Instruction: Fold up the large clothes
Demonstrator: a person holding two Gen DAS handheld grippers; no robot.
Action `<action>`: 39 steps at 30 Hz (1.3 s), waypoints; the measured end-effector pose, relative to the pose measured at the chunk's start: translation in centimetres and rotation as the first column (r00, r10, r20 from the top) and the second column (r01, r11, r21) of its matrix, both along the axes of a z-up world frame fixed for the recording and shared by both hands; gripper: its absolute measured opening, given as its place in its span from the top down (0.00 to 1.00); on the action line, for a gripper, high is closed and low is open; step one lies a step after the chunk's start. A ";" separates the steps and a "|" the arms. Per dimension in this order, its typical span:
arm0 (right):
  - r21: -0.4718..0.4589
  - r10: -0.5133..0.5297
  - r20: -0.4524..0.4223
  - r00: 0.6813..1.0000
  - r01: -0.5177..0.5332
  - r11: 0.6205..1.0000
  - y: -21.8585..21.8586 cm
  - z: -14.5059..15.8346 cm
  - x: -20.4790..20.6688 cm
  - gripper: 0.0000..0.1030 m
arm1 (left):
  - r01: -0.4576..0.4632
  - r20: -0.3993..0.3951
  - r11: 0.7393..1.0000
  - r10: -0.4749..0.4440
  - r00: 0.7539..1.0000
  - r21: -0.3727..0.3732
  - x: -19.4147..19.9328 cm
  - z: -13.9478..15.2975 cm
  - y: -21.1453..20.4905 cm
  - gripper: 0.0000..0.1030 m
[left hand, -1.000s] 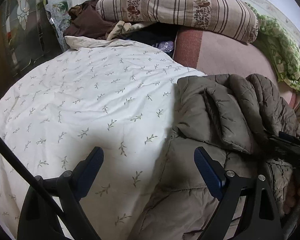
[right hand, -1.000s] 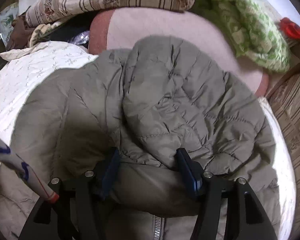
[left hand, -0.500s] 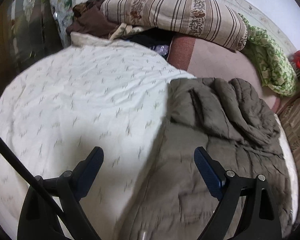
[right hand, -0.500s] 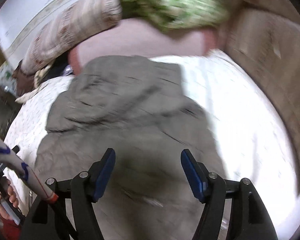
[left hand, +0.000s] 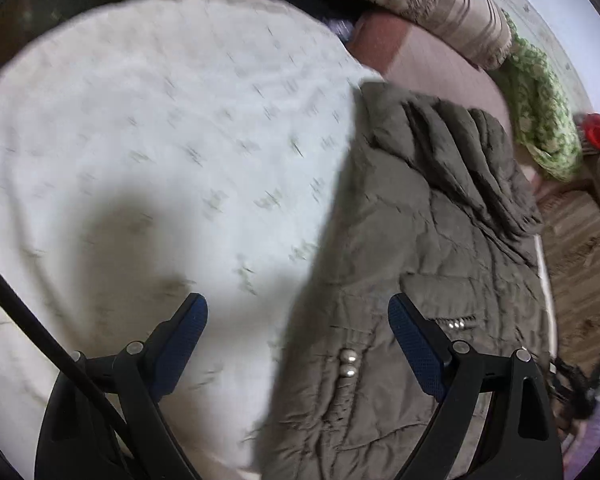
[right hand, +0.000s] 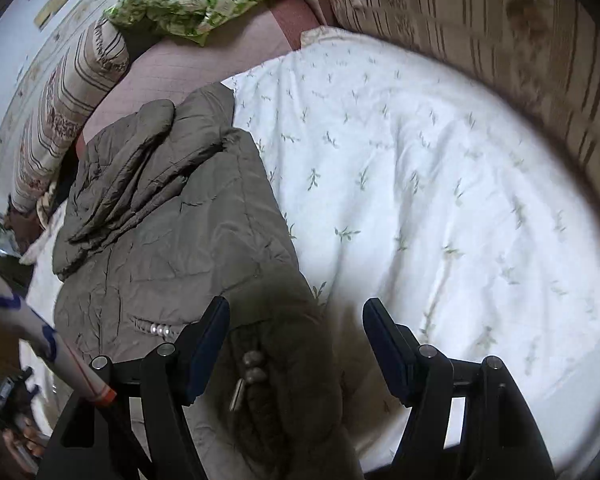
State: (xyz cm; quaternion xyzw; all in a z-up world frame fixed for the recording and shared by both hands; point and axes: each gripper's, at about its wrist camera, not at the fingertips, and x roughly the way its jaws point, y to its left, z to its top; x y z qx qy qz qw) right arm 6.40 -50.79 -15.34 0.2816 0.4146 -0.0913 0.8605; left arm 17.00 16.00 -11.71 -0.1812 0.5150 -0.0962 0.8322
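Olive-brown quilted padded jacket (left hand: 412, 248) lies partly folded on the white leaf-print duvet (left hand: 160, 140) of the bed, sleeves laid over its upper body toward 12 o'clock. Left tongs (left hand: 298, 336) stand wide apart, empty, above the jacket's left edge. Right tongs (right hand: 296, 340) are likewise parted and hold nothing, over the hem at 6 o'clock. Risk: slick padded fabric may spring open if only one layer is pinched. Open duvet extends toward 3 o'clock in the right view; striped pillows (right hand: 60, 112) bound 11 o'clock.
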 end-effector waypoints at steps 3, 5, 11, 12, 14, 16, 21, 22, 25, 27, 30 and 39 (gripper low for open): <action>0.082 -0.005 0.019 1.000 0.004 0.997 -0.8 -1.4 0.9 0.28 | 0.032 -0.051 0.998 -0.035 0.998 -0.058 1.2 -2.1 -0.9 0.12; 0.146 0.001 0.031 1.000 -0.005 0.989 -1.0 -2.3 1.7 0.28 | 0.053 -0.069 0.993 -0.061 0.996 -0.109 1.8 -2.8 -1.2 0.12; 0.291 0.099 0.042 0.994 -0.107 0.951 -0.4 -4.1 3.5 0.27 | 0.152 -0.095 0.940 -0.189 0.977 -0.305 0.9 -3.4 -3.0 0.12; 0.299 0.106 0.041 0.994 -0.113 0.947 -0.4 -4.2 3.6 0.27 | 0.163 -0.087 0.942 -0.196 0.977 -0.293 0.3 -3.4 -3.3 0.12; 0.335 0.114 0.052 0.992 -0.125 0.934 -0.6 -4.3 3.6 0.27 | 0.194 -0.079 0.940 -0.224 0.971 -0.280 -0.9 -3.6 -3.9 0.12; 0.401 0.110 0.077 0.991 -0.132 0.907 -0.9 -4.5 3.1 0.27 | 0.214 -0.061 0.934 -0.240 0.969 -0.285 -2.1 -3.5 -4.0 0.14; 0.465 0.140 0.103 0.985 -0.172 0.868 -0.8 -4.6 1.5 0.31 | 0.236 -0.018 0.927 -0.252 0.968 -0.292 -4.3 -3.1 -3.4 0.21; 0.461 0.153 0.099 0.983 -0.182 0.869 -0.6 -4.6 1.0 0.32 | 0.238 -0.018 0.927 -0.254 0.967 -0.290 -4.3 -3.1 -3.3 0.21; 0.448 0.197 0.082 0.977 -0.213 0.868 0.0 -4.8 -0.5 0.38 | 0.244 -0.027 0.930 -0.262 0.965 -0.274 -4.8 -3.9 -3.2 0.21; 0.444 0.213 0.076 0.974 -0.224 0.867 0.4 -5.1 -1.6 0.42 | 0.249 -0.035 0.924 -0.270 0.962 -0.291 -5.1 -4.6 -3.0 0.22; 0.449 0.225 0.081 0.971 -0.237 0.861 1.2 -5.6 -2.9 0.45 | 0.255 -0.030 0.895 -0.285 0.958 -0.366 -5.5 -4.8 -2.6 0.22; 0.426 0.255 0.139 0.957 -0.290 0.857 3.4 -4.8 -3.9 0.50 | 0.256 -0.026 0.902 -0.282 0.959 -0.347 -7.1 -5.0 -4.2 0.29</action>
